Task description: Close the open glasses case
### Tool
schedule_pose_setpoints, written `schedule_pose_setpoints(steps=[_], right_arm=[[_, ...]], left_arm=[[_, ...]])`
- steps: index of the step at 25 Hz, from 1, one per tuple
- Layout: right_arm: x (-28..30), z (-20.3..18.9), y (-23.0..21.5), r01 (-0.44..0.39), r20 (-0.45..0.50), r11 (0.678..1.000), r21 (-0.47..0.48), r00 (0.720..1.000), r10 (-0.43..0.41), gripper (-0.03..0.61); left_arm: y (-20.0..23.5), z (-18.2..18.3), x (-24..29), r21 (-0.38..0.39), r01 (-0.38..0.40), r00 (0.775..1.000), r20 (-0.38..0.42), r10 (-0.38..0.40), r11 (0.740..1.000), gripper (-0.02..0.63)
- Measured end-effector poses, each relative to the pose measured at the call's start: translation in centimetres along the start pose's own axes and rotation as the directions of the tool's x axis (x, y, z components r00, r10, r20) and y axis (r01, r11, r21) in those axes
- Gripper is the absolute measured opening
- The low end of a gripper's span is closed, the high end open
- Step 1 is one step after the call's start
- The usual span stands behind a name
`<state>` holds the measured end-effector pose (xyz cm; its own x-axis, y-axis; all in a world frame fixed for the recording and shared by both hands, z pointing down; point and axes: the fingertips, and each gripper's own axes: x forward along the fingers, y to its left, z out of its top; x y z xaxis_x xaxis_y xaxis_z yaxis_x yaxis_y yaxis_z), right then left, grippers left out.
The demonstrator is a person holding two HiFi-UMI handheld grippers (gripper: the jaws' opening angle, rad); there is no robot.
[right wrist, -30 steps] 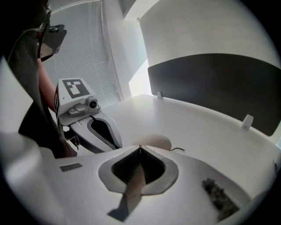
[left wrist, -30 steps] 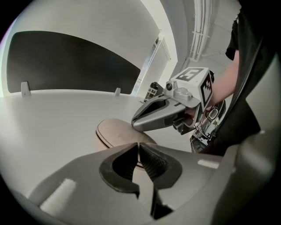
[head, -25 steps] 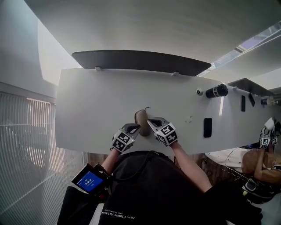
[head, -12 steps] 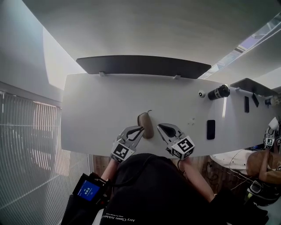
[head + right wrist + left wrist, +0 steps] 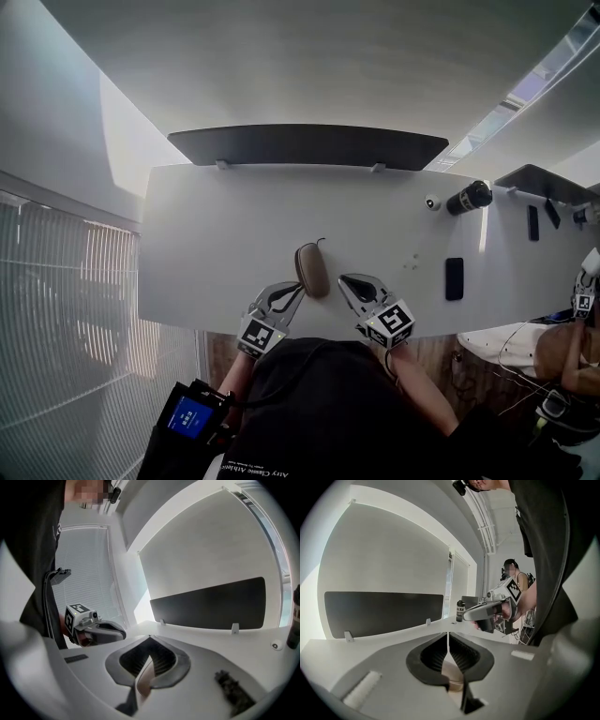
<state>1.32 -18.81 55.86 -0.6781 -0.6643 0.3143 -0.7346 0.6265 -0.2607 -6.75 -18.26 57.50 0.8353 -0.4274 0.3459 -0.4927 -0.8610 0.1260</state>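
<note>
Brown glasses case [image 5: 312, 269] sits just below centre frame on the white desk [image 5: 206, 234], and the lid looks shut already. Left gripper [image 5: 296, 286] and right gripper [image 5: 346, 279] flank it without touching, both clenched on nothing. Guess there's nothing left to press.

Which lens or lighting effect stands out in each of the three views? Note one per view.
Head view: fisheye bows the edges of the white table; a sunlit patch brightens the wall at left. Left gripper view: dark round vignette; the shut left gripper looks slightly soft up close. Right gripper view: the same curvature bends the dark panel.
</note>
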Motion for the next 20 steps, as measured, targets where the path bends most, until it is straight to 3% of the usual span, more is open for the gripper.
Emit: schedule_pose_setpoints(steps=[5, 10, 14, 20], right_arm=[[-1.5, -0.6, -0.2, -0.008, 0.013, 1.000, 0.002, 1.000, 0.008, 0.006], [-3.6, -2.3, -0.6, -0.017, 0.014, 1.000, 0.024, 1.000, 0.016, 0.006], [-4.9, -2.8, -1.2, -0.036, 0.016, 0.998, 0.048, 0.999, 0.036, 0.005], [-6.6, -5.0, -2.9, -0.037, -0.011, 0.998, 0.046, 0.999, 0.038, 0.006]], left_arm=[[-1.6, -1.8, 1.0, 0.052, 0.011, 0.999, -0.037, -0.009, 0.999, 0.018], [-4.0, -1.6, 1.5, 0.011, -0.009, 0.997, -0.076, 0.010, 1.000, 0.018], [-5.8, -2.8, 2.0, 0.059, -0.009, 0.995, -0.096, 0.014, 0.998, 0.018], [-9.1, -5.8, 2.3, 0.038, -0.011, 0.987, -0.159, 0.017, 0.999, 0.018]])
